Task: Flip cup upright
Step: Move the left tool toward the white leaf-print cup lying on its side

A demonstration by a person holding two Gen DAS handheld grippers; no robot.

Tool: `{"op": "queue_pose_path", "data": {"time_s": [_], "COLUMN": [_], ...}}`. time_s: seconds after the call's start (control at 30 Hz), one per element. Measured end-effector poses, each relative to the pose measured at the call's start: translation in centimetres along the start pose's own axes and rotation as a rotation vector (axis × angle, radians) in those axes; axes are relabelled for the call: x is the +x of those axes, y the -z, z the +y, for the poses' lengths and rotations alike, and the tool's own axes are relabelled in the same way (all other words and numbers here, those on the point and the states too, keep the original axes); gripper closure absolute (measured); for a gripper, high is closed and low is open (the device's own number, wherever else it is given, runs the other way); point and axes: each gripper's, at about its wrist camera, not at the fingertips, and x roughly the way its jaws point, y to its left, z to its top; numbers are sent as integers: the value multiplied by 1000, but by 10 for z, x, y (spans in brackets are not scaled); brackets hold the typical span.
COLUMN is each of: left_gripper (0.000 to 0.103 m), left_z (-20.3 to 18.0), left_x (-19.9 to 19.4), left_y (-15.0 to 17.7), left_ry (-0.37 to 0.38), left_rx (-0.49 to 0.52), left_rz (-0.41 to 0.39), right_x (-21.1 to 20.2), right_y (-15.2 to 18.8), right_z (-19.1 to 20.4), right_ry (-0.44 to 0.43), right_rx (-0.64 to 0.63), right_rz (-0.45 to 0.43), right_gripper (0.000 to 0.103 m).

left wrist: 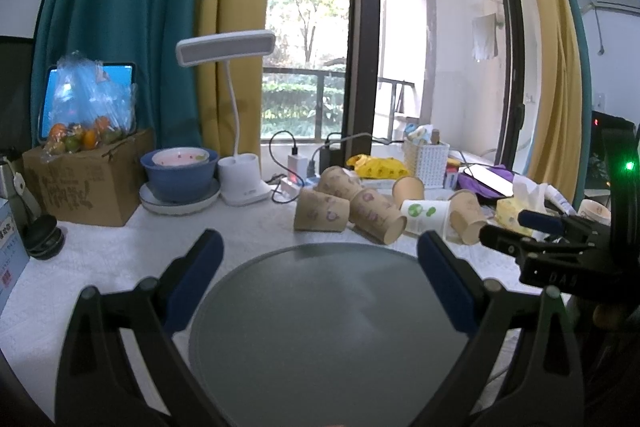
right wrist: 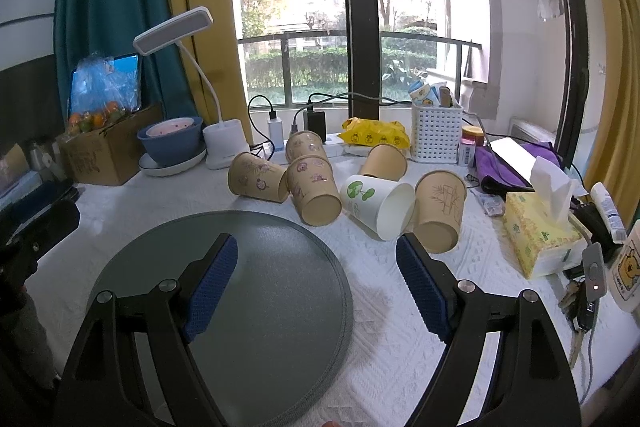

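We see a table [right wrist: 400,307] under a white cloth, bearing a round grey tray [right wrist: 256,267] near its front edge, six tipped paper cups [right wrist: 316,191] mid-table, a tissue pack [right wrist: 540,239] toward the right edge, and a cardboard box [right wrist: 104,151] at the back left.

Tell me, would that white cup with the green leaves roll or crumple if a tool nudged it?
The white paper cup lies on its side on the tablecloth, so a nudge would probably roll it, curving because it tapers. It looks thin-walled and empty, so likely very light and easily squashed. The brown bamboo-print cup touching it might stop it rolling that way.
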Motion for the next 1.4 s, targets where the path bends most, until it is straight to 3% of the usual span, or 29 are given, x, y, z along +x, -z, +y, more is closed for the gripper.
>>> {"op": "queue_pose_path", "data": {"time_s": [0.3, 0.63, 0.97, 1.2, 1.4], "left_gripper": [5, 5, 5, 5, 5], "left_z": [-13, -40, -79, -118, -148], "left_x": [45, 122, 188, 227, 255], "left_y": [-2, -5, -16, -31, -41], "left_ry": [3, 53, 103, 161, 234], "left_rx": [51, 93, 171, 310, 510], "left_rz": [165, 354, 456, 485, 520], "right_x": [27, 59, 91, 103, 103], "right_y": [-5, -11, -11, -9, -7], "right_z": [-29, -75, -118, -141, -151], "right_ry": [3, 20, 8, 2, 2], "right_rx": [83, 146, 200, 255, 298], "right_rz": [106, 161, 191, 213, 215], "right_gripper": [19, 19, 19, 19, 19]}}
